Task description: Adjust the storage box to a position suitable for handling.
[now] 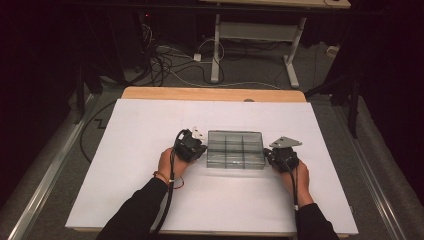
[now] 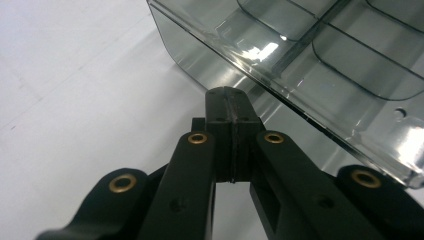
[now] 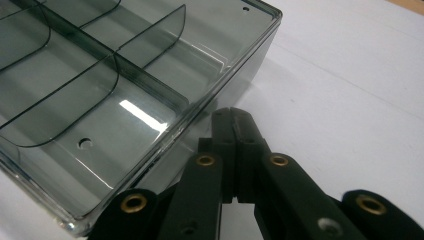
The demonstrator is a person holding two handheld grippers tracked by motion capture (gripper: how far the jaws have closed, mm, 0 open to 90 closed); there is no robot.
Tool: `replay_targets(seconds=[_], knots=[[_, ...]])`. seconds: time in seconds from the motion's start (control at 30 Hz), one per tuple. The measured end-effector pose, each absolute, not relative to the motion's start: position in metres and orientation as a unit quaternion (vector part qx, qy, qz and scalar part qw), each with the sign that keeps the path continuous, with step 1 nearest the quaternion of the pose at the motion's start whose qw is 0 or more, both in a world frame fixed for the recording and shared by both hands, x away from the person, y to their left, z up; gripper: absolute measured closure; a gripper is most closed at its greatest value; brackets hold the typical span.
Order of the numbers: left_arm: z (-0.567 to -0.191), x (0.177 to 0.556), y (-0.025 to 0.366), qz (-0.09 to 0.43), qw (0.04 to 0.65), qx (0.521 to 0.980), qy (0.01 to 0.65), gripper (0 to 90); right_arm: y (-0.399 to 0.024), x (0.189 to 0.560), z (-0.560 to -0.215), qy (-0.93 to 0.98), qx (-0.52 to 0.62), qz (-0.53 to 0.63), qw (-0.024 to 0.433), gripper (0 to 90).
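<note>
A clear smoky-grey plastic organiser box [image 1: 235, 149] with several empty compartments sits on the white table top [image 1: 150, 130]. My left gripper [image 1: 196, 147] is at the box's left end, jaws pressed together with nothing between them. In the left gripper view its tip [image 2: 230, 100] points at the box's side wall [image 2: 215, 60], at or just short of it. My right gripper [image 1: 272, 156] is at the box's right end, also shut and empty. The right gripper view puts its tip [image 3: 231, 116] close against the box's end wall [image 3: 240, 70]. Both hands hold the grippers low over the table.
The white sheet covers most of a wooden table, whose bare edge [image 1: 210, 93] runs along the far side. Beyond it stand another table's white legs [image 1: 216, 55] and loose cables [image 1: 165, 62] on the floor. Dark surroundings flank both sides.
</note>
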State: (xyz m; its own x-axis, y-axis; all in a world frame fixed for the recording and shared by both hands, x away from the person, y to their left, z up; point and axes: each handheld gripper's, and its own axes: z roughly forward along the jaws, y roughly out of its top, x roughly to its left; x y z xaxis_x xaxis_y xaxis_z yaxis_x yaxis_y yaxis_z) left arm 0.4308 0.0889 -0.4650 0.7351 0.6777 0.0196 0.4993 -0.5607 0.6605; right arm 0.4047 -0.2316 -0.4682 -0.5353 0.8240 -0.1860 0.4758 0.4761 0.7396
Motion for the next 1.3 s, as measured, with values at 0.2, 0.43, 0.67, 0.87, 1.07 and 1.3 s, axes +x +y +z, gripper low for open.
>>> replay_targets(seconds=[0.2, 0.43, 0.67, 0.87, 1.07, 1.3], knots=[[-0.466, 0.429, 0.102, 0.147, 0.32, 0.87, 0.346, 88.0, -0.213, 0.409, -0.47, 0.817, 0.393, 0.325, 0.27, 90.0], [-0.468, 0.428, 0.122, 0.151, 0.323, 0.859, 0.368, 88.0, -0.194, 0.411, -0.47, 0.821, 0.384, 0.324, 0.271, 90.0], [-0.469, 0.425, 0.131, 0.154, 0.325, 0.855, 0.375, 88.0, -0.182, 0.413, -0.472, 0.828, 0.371, 0.314, 0.28, 90.0], [-0.472, 0.422, 0.138, 0.154, 0.333, 0.849, 0.381, 88.0, -0.177, 0.412, -0.472, 0.829, 0.369, 0.317, 0.277, 90.0], [-0.475, 0.421, 0.141, 0.15, 0.339, 0.845, 0.386, 88.0, -0.173, 0.414, -0.473, 0.83, 0.363, 0.316, 0.281, 90.0], [-0.475, 0.421, 0.142, 0.16, 0.342, 0.845, 0.379, 88.0, -0.172, 0.414, -0.474, 0.835, 0.356, 0.305, 0.286, 90.0]])
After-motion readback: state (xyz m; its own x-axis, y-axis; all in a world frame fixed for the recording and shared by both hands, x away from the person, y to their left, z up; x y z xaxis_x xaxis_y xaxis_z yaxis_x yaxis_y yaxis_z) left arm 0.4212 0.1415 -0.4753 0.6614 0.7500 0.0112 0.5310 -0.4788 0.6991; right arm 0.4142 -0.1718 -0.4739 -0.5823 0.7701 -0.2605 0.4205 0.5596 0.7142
